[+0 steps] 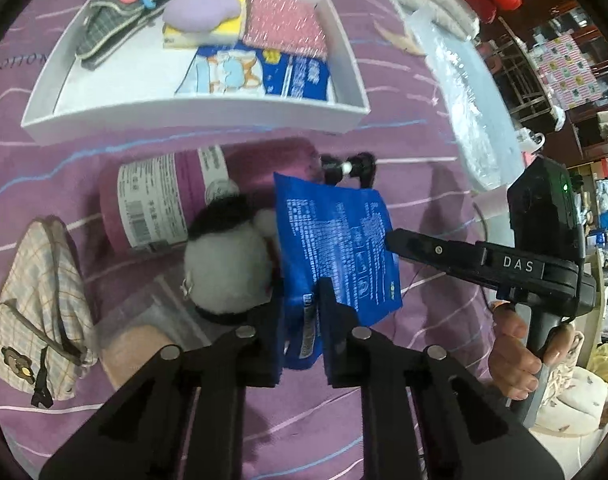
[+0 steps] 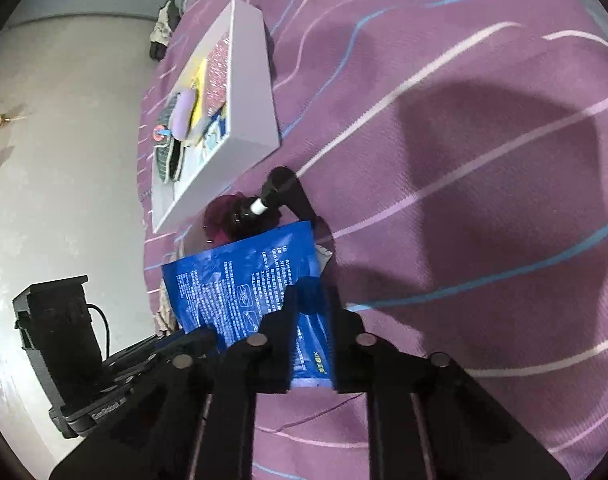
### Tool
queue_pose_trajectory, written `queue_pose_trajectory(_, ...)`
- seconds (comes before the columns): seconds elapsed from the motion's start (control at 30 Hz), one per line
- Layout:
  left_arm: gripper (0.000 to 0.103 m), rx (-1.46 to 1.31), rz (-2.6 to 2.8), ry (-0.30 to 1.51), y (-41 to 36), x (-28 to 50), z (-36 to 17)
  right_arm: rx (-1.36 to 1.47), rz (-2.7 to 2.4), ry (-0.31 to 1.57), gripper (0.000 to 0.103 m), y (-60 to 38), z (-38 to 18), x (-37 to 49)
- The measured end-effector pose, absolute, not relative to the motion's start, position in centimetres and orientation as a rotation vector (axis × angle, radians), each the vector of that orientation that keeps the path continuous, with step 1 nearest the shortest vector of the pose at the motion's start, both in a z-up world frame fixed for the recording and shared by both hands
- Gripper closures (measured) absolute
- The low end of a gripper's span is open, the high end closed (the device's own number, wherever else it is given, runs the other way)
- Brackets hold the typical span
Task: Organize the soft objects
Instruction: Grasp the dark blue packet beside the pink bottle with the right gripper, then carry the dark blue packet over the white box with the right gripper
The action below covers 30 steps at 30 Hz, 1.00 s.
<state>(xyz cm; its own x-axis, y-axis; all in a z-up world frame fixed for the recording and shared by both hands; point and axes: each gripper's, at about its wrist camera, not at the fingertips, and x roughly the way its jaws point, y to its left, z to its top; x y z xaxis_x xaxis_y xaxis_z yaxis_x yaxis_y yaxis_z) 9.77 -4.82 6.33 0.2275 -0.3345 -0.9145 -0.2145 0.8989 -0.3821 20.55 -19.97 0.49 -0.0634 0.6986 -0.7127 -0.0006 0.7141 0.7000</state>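
Purple striped bedding fills both views, with a white tray (image 1: 192, 114) at the upper left of the left wrist frame, already partly filled. Both tongs are clamped on the blue packet (image 1: 335, 240) — the left tongs (image 1: 300, 336) at its lower edge, the right tongs (image 2: 313, 320) at another edge — holding it raised at frame centre over a plush toy (image 1: 228, 268) and a pink roll (image 1: 160, 200). With 2 grips on 1 limp packet, pulling apart could likely tear it or slip one grip.
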Motion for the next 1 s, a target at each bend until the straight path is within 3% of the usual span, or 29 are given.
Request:
queue_pose_trajectory(0.37, 0.096, -0.594, -0.116, 1.219, -1.6, 9.2, 8.3, 0.567, 0.736, 1.411, 0.100, -18.5, 6.1, 20.1)
queue_pose_trajectory(0.63, 0.097, -0.618, -0.096, 1.125, 0.5, 9.3, 9.9, 0.552, 0.733, 1.372, 0.100, -17.4, 7.8, 20.4)
queue_pose_trajectory(1.0, 0.097, -0.712, -0.029, 1.127, 6.3, 13.0, 9.9, 0.463, 0.707, 1.423, 0.100, -11.0, 8.6, 25.6)
